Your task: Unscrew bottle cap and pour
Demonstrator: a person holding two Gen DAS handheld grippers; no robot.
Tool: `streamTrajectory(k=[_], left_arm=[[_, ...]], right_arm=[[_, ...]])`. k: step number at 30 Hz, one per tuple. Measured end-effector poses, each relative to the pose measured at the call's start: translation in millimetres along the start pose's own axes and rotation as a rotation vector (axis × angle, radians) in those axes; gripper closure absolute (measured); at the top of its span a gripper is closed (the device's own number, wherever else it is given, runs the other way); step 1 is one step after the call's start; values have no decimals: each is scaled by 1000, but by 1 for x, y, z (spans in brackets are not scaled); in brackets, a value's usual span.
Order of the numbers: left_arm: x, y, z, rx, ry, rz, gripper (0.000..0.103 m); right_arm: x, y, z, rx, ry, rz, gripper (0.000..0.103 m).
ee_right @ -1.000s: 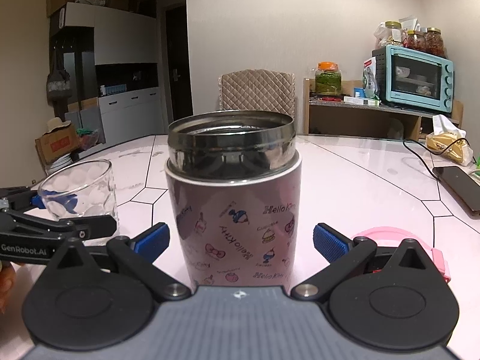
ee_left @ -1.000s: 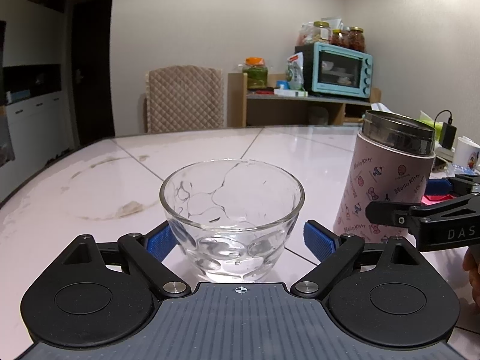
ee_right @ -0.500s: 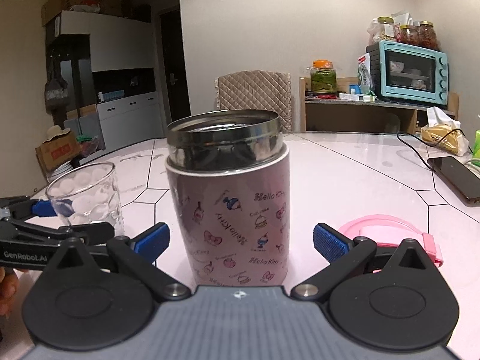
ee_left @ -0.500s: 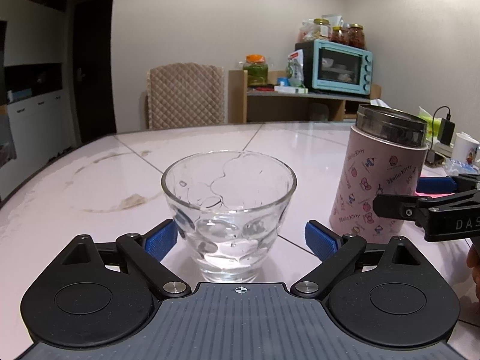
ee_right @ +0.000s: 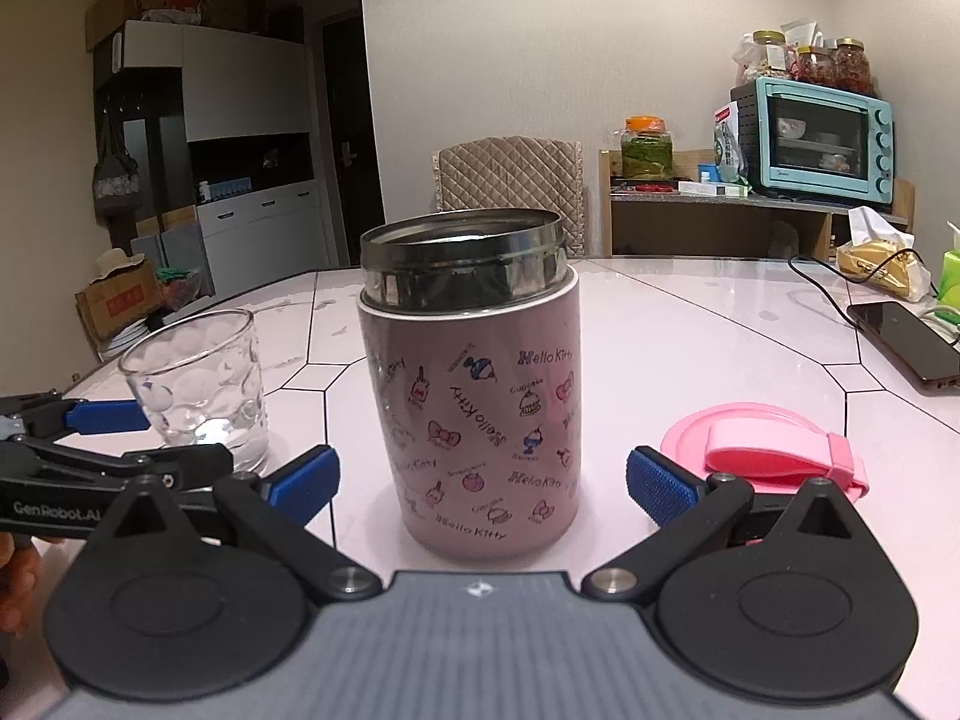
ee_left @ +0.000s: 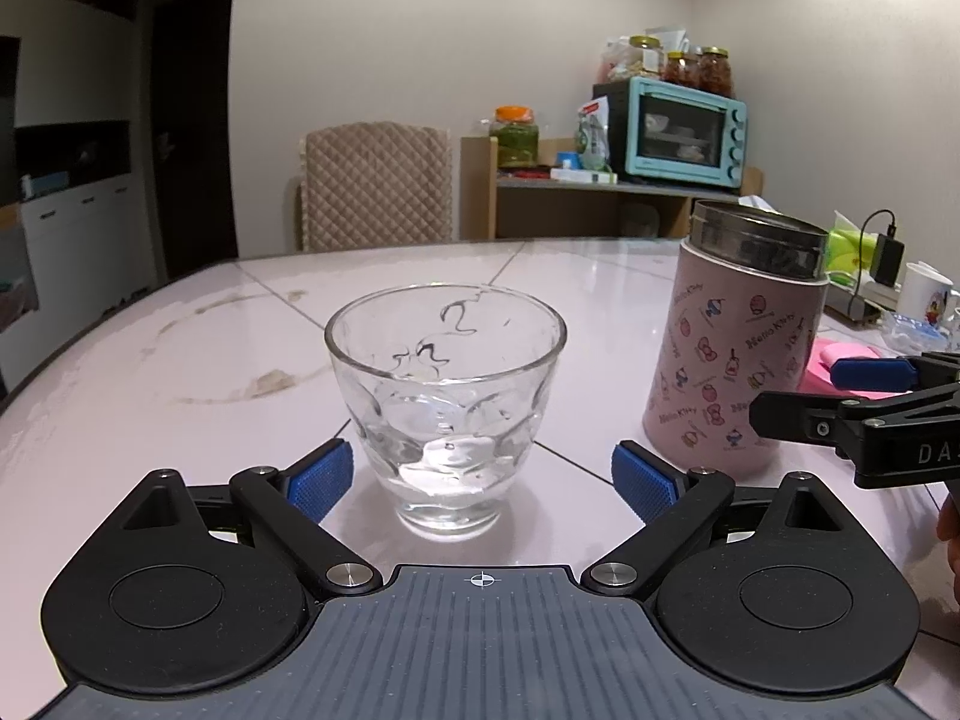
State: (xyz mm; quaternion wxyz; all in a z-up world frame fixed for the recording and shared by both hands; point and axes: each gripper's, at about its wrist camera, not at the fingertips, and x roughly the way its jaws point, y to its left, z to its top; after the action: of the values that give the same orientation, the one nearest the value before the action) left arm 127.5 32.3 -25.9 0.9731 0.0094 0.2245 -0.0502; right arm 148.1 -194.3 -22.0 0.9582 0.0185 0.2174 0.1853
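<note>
Around your work, the white tiled table (ee_right: 690,348) carries a dark phone (ee_right: 906,336) on a charging cable off to your right, with a tissue pack (ee_right: 882,252) and a green box (ee_right: 949,276) beyond it. Behind the table stand a quilted chair (ee_right: 510,180), a wooden shelf (ee_right: 720,222) with a teal toaster oven (ee_right: 816,138) and a green-filled jar (ee_right: 647,147). A white mug (ee_left: 927,294) sits at the far right edge in the left wrist view.

The pink flask (ee_right: 477,396) stands upright on the table, long axis vertical, steel mouth open to the ceiling. Its pink cap (ee_right: 762,444) lies flat on the table just to the right of it, apart from it, strap on top. The glass (ee_left: 444,408) stands upright to the flask's left, mouth up, a little water in the bottom; the two are near but not touching.

Your right gripper (ee_right: 480,480) is spread wide on either side of the flask's base, its blue pads clear of the wall. Your left gripper (ee_left: 480,480) is likewise spread; its jaws have just been opening, the glass stands between them, and neither pad touches it. Each gripper's fingers reach into the other's view from the side, beside the vessels rather than across them.
</note>
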Motion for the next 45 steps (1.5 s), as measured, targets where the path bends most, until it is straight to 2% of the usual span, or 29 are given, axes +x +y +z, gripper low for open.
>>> streamTrajectory(k=[26, 45], left_arm=[[-34, -20, 1, 7, -23, 15, 2], [-85, -38, -7, -2, -62, 52, 0]], right_arm=[[-45, 5, -4, 1, -39, -17, 0], [-96, 9, -8, -2, -85, -14, 0]])
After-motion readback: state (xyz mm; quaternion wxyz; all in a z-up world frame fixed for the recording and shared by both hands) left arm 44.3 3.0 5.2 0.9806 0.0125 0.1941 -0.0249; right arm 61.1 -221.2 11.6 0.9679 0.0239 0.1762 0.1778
